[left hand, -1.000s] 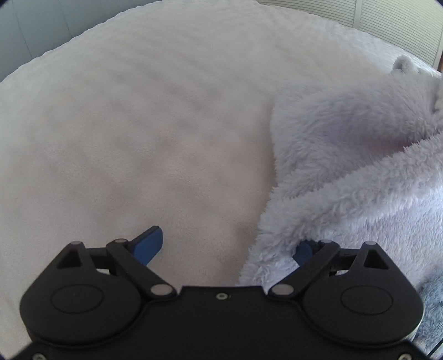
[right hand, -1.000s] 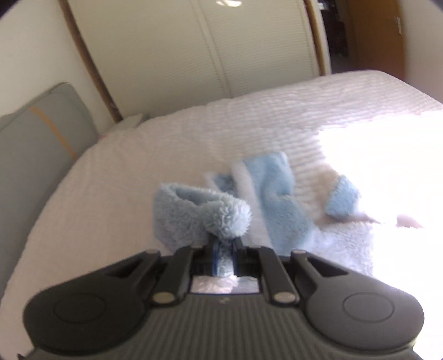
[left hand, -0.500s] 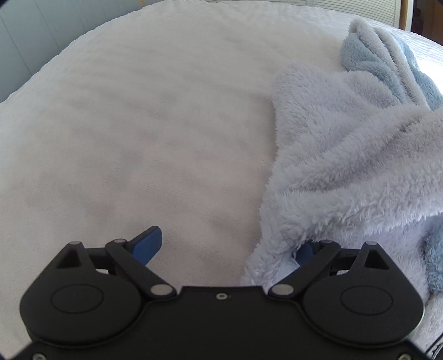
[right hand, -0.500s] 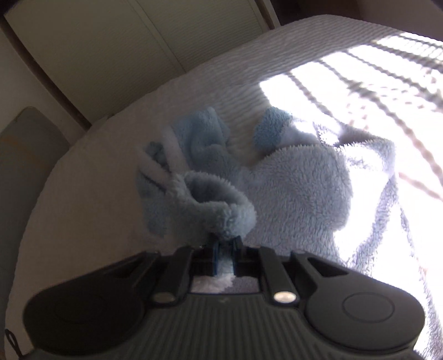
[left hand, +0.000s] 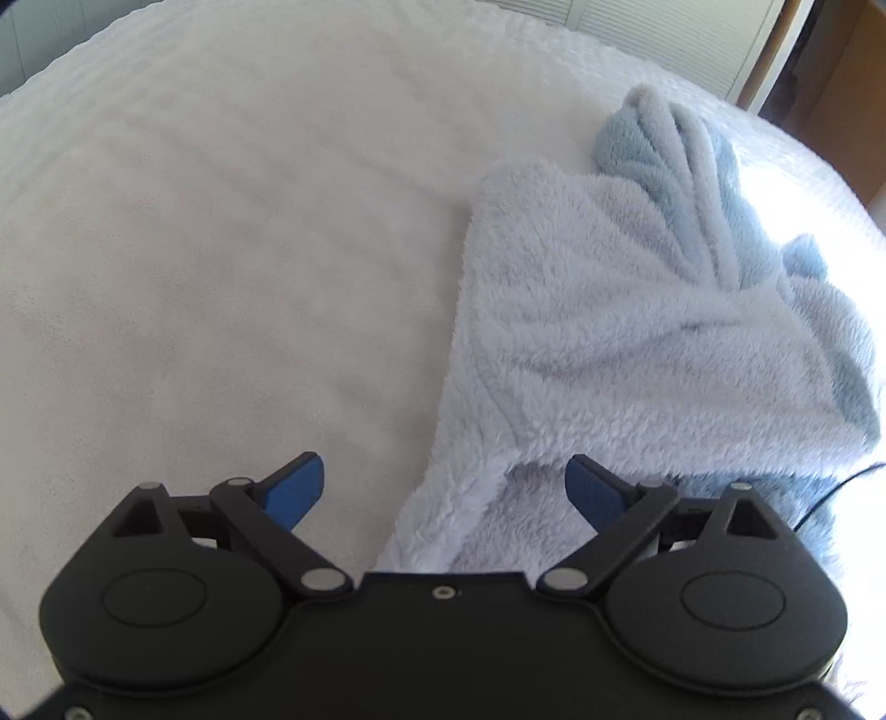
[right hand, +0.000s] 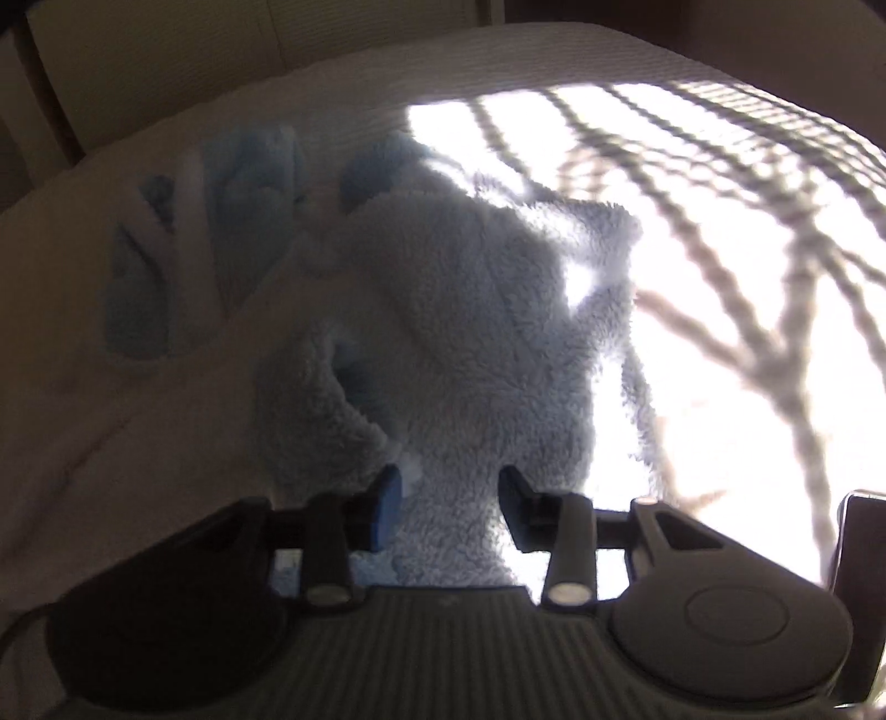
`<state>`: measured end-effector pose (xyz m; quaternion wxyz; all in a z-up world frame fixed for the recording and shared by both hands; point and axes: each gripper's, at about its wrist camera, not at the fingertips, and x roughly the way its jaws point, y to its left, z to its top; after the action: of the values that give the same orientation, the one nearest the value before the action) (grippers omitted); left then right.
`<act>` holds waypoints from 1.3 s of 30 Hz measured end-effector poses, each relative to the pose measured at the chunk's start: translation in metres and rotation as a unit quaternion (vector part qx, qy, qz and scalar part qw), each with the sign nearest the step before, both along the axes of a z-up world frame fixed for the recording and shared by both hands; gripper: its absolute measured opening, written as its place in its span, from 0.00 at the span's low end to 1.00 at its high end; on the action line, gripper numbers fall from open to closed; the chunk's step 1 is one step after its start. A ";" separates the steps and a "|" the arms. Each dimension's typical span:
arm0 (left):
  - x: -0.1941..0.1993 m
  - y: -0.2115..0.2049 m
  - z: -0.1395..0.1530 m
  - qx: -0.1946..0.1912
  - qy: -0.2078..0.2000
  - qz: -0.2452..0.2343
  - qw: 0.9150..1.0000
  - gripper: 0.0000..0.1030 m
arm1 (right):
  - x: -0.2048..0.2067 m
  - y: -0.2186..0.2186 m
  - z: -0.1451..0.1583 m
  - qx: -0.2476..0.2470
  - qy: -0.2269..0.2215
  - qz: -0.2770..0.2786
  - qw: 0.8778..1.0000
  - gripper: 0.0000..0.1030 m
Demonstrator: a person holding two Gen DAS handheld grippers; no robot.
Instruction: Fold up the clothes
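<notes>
A fluffy pale blue fleece garment [left hand: 598, 332] lies bunched on a white bedspread [left hand: 221, 221], with a darker blue striped part [left hand: 681, 166] at its far end. My left gripper [left hand: 443, 487] is open, its jaws wide apart over the garment's near edge. In the right wrist view the same garment [right hand: 470, 310] lies below my right gripper [right hand: 448, 498], which is open with fleece lying between its blue pads, not clamped. A rolled cuff [right hand: 315, 399] sits just beyond its left finger.
The white bedspread stretches left of the garment in the left wrist view. Bright striped sunlight [right hand: 720, 249] falls across the bed on the right. Louvred wardrobe doors [left hand: 664, 33] stand behind the bed. A dark cable [left hand: 830, 493] runs by the garment.
My right gripper has opened and let go of the fleece cuff it held, and it has tilted down over the garment. My left gripper has shifted so the garment's edge lies between its jaws.
</notes>
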<state>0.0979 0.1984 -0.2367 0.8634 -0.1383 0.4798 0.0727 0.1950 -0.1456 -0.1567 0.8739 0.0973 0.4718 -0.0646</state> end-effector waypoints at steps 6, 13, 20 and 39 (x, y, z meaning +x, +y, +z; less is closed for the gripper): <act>0.082 0.016 0.037 -0.045 -0.065 0.030 0.996 0.92 | 0.046 0.005 0.030 0.114 -0.042 0.000 0.993 0.46; 0.198 0.024 0.017 -0.129 -0.019 0.064 0.989 0.81 | 0.110 0.018 0.001 0.279 0.038 -0.065 0.957 0.46; 0.233 0.013 0.009 -0.153 0.009 0.087 0.984 0.78 | 0.116 0.022 -0.004 0.314 0.067 -0.046 0.946 0.46; 0.226 0.001 -0.045 -0.035 0.022 0.121 0.992 0.07 | 0.155 0.061 -0.015 0.312 0.081 -0.020 0.946 0.07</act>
<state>0.3238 0.1999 -0.2816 0.8321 -0.2241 0.4804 0.1630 0.3503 -0.0850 -0.1720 0.7574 0.3692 0.5351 0.0608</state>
